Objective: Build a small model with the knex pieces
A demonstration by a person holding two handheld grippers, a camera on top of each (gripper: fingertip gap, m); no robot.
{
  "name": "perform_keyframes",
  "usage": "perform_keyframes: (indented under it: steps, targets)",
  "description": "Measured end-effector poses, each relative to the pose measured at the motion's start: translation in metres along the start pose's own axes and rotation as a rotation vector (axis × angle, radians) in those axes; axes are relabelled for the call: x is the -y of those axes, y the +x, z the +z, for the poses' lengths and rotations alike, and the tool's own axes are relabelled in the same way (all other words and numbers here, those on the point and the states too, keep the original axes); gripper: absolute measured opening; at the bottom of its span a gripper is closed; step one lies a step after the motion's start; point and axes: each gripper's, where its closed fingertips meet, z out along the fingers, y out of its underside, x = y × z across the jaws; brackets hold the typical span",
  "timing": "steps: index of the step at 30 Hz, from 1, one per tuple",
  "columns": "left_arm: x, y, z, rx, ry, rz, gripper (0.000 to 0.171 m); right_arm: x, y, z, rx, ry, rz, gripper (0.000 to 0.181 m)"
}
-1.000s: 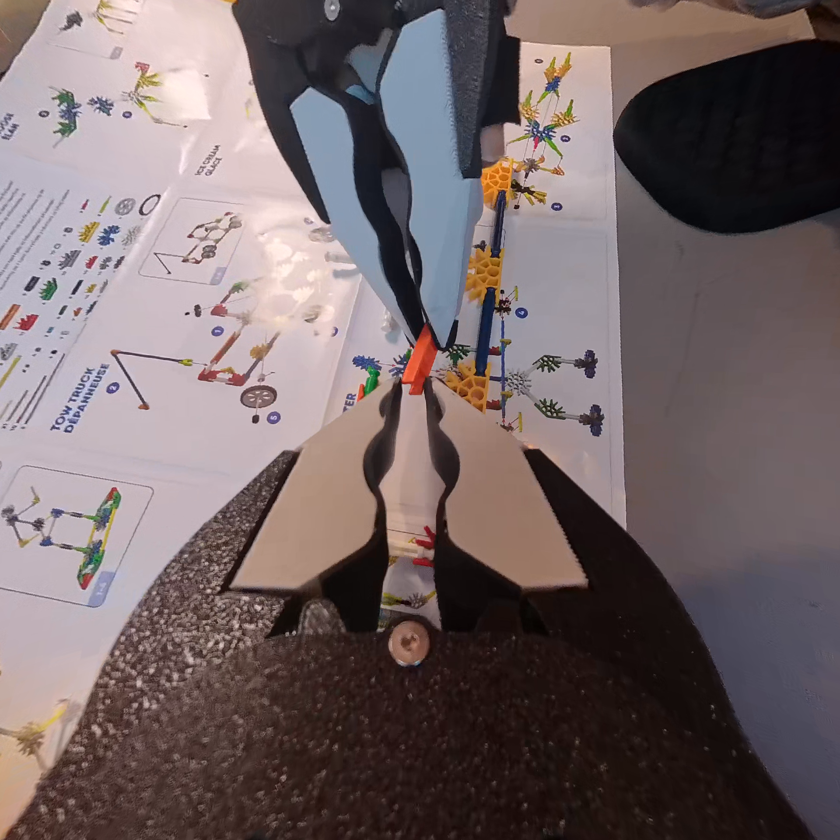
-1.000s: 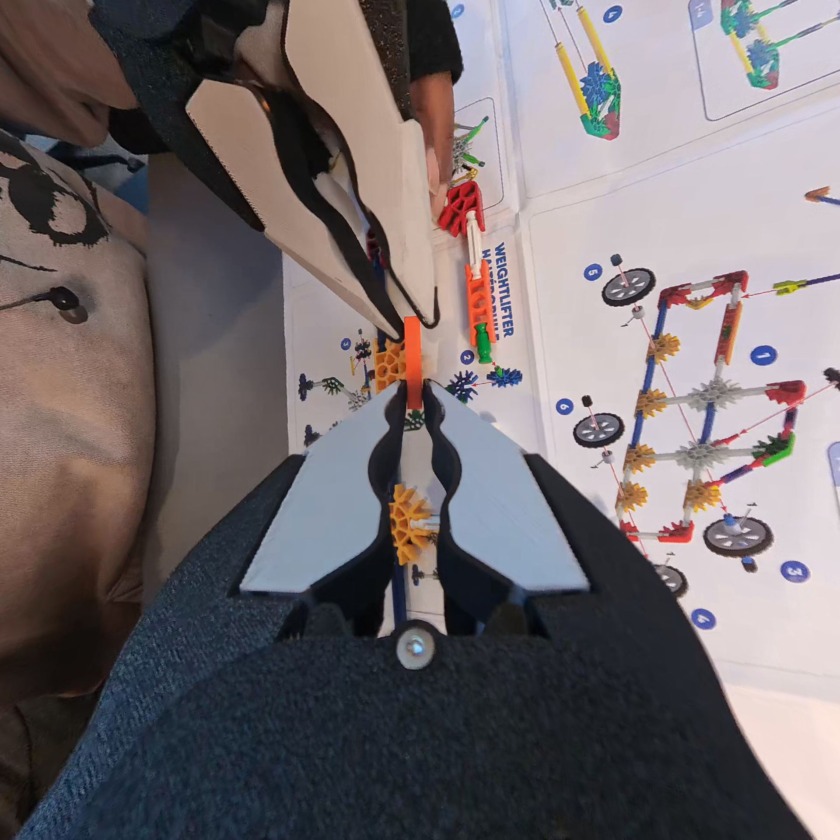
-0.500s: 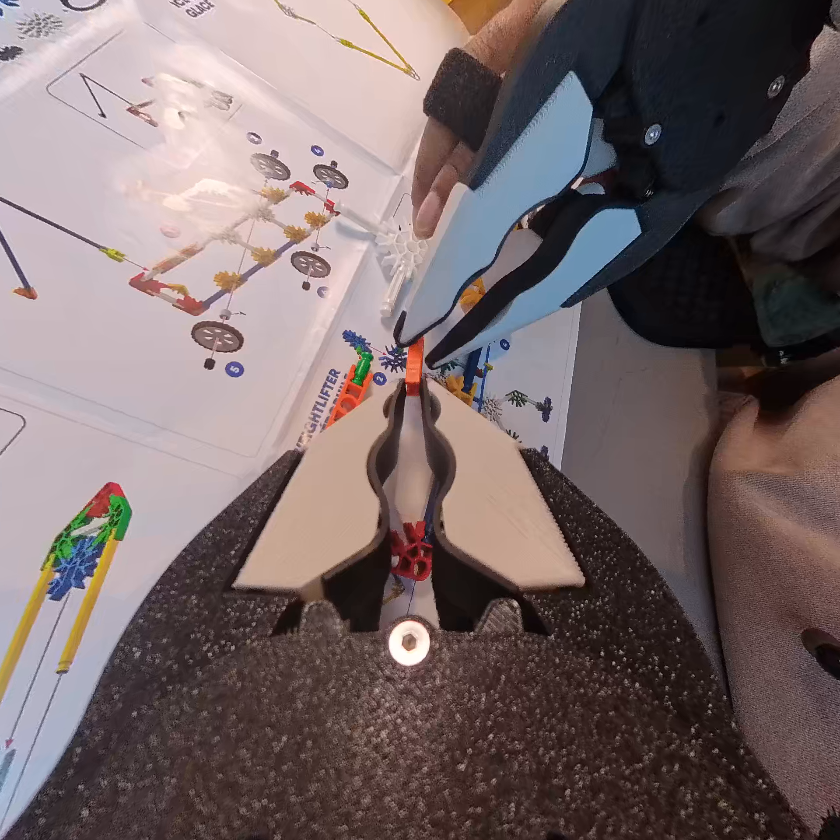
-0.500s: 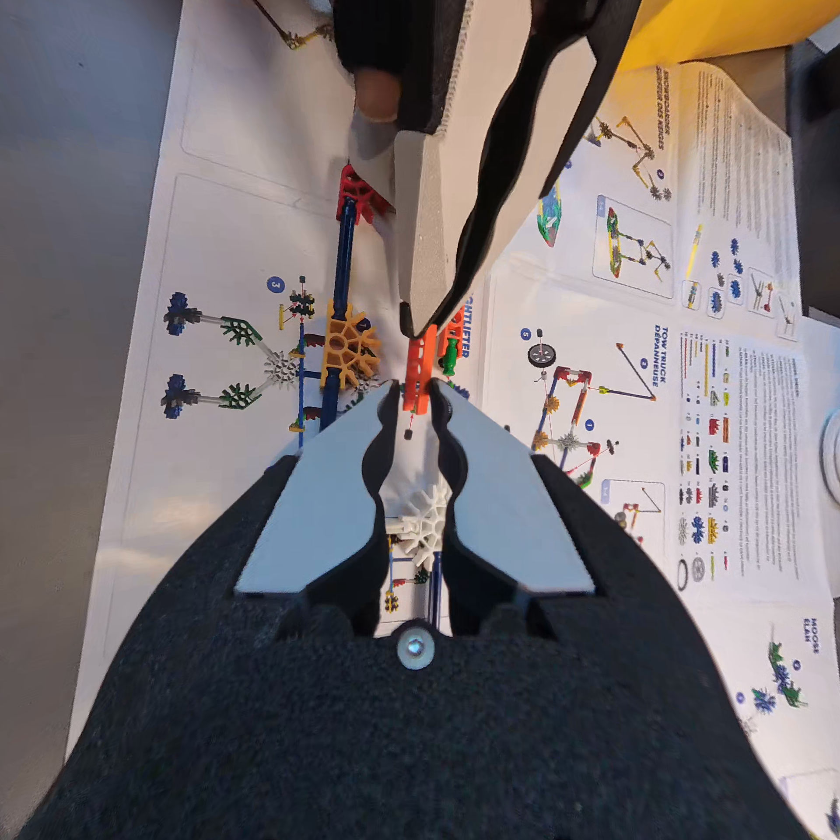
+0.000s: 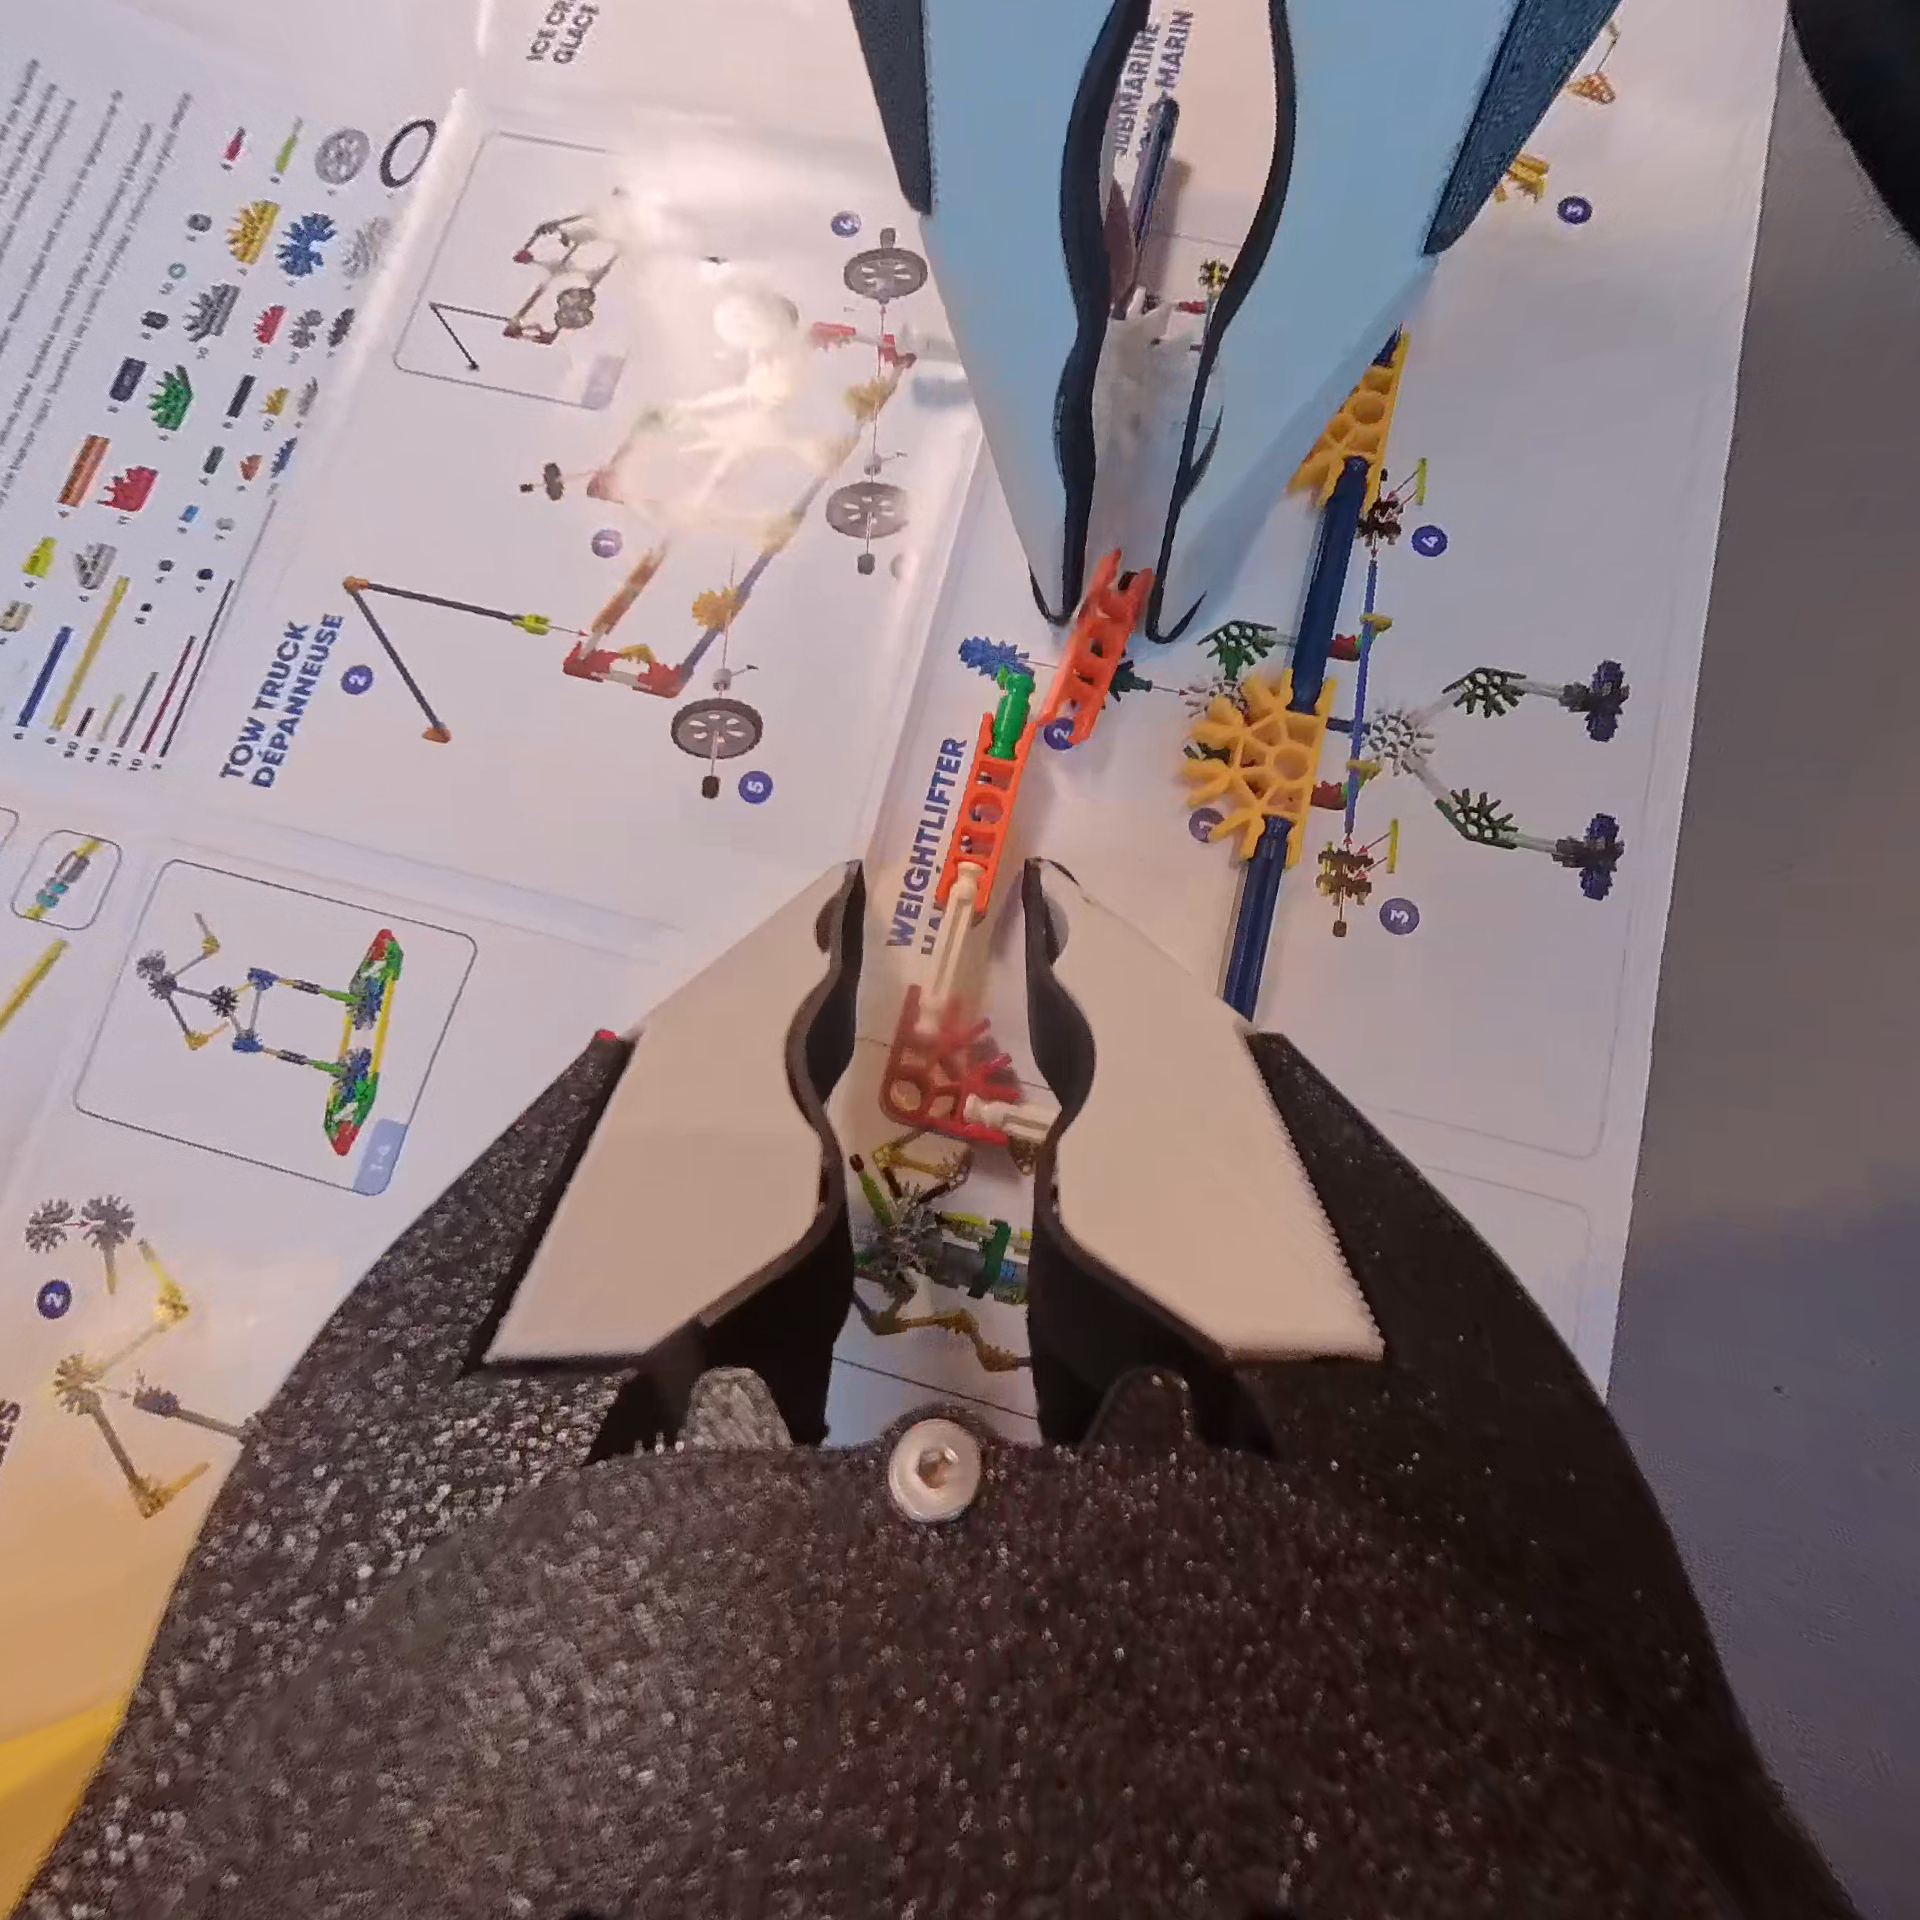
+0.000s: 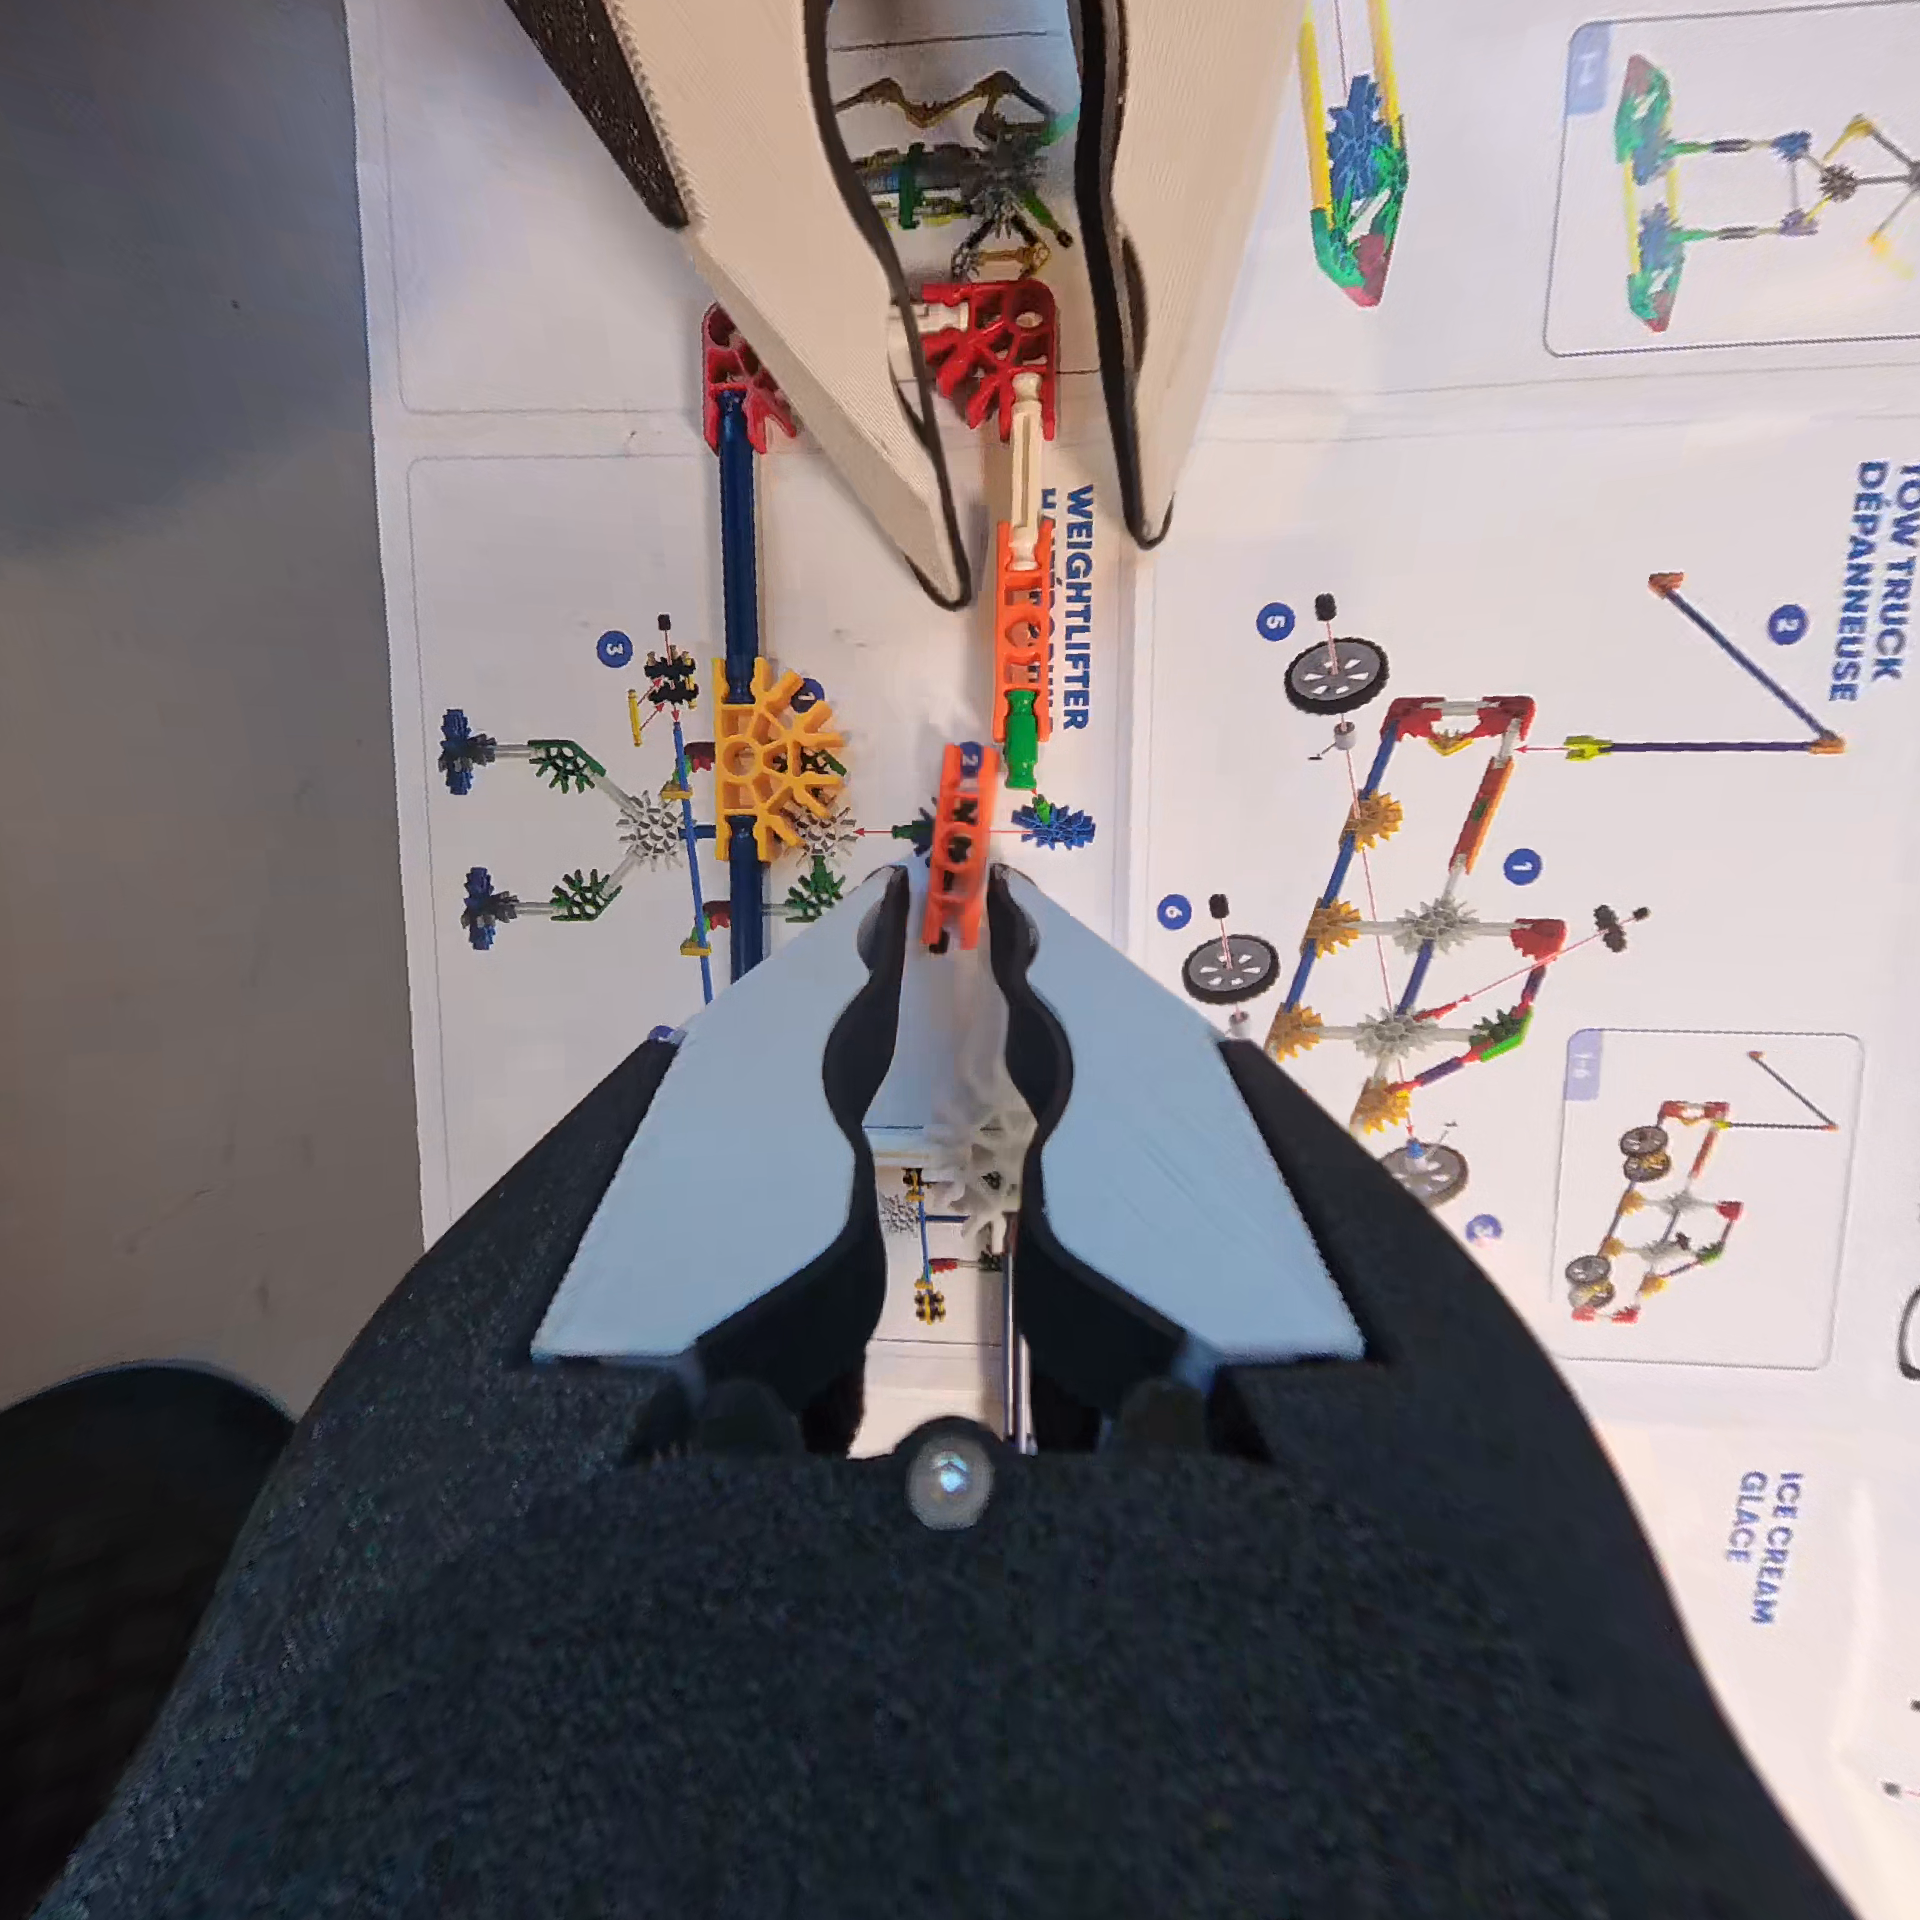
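My right gripper [image 6: 945, 883] has blue fingers and is shut on one end of a small orange connector [image 6: 958, 831], held low over the printed instruction sheet [image 6: 1351, 499]. It also shows at the top of the left wrist view [image 5: 1117, 623], gripping the same orange connector [image 5: 1096, 665]. My left gripper [image 5: 940, 878] has beige fingers, is open and holds nothing. It straddles a small assembly lying on the sheet: a red connector [image 5: 940, 1091], a white rod [image 5: 956, 935], an orange connector [image 5: 987, 800] and a short green rod [image 5: 1008, 717]. The left gripper [image 6: 1044, 566] faces the right one.
A yellow connector [image 6: 774, 764] sits on a long blue rod [image 6: 738, 540] with a red connector [image 6: 732, 384] at its end, beside the grippers. A white snowflake connector [image 6: 987, 1164] lies under my right gripper. Bare grey table [image 6: 187, 727] borders the sheet; a black object [image 6: 104, 1507] lies there. The left gripper's tips are roughly 6 centimetres from the right gripper's.
My left gripper has opened and let go of the small orange connector, which stays in my right gripper. Both views have swung round and the left gripper has drawn back over the white-rod assembly.
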Motion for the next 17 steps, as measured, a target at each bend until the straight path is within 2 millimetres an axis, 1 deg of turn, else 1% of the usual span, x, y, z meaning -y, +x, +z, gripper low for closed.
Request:
perform_keyframes:
  steps: [1, 2, 3, 4, 6, 8, 9, 11, 14, 17]
  targets:
    - [0.0, 0.0, 0.0, 0.0, -0.003, 0.004, 0.027, 0.001, 0.0, -0.003, 0.0, 0.008, -0.011, 0.015]
    - [-0.001, 0.0, -0.001, -0.003, -0.006, 0.014, 0.022, 0.002, -0.001, -0.008, -0.002, 0.019, -0.018, 0.016]
    - [-0.002, 0.002, -0.001, -0.012, -0.005, 0.026, 0.012, 0.001, 0.001, -0.013, -0.022, 0.033, -0.025, 0.016]
    - [-0.002, 0.003, -0.001, -0.014, 0.001, 0.033, 0.009, -0.002, 0.005, -0.018, -0.05, 0.037, -0.036, 0.016]
    - [-0.002, 0.003, -0.001, -0.015, 0.005, 0.043, 0.009, -0.016, 0.011, -0.02, -0.102, -0.002, -0.059, 0.016]
    - [-0.003, 0.001, -0.002, -0.009, -0.001, 0.064, 0.008, -0.025, 0.012, -0.016, -0.111, -0.016, -0.054, 0.015]
    - [-0.002, 0.0, -0.002, -0.003, 0.0, 0.074, 0.008, -0.025, 0.013, -0.014, -0.112, -0.002, -0.046, 0.014]
    - [-0.001, 0.0, -0.003, -0.006, 0.009, 0.083, 0.008, -0.024, 0.013, -0.012, -0.107, 0.013, -0.041, 0.006]
    - [0.001, 0.002, -0.005, -0.013, 0.021, 0.097, 0.008, -0.025, 0.012, -0.014, -0.095, 0.002, -0.037, 0.006]
    - [0.002, 0.005, -0.007, -0.025, 0.023, 0.111, 0.008, -0.023, 0.008, -0.019, -0.085, 0.015, -0.024, 0.005]
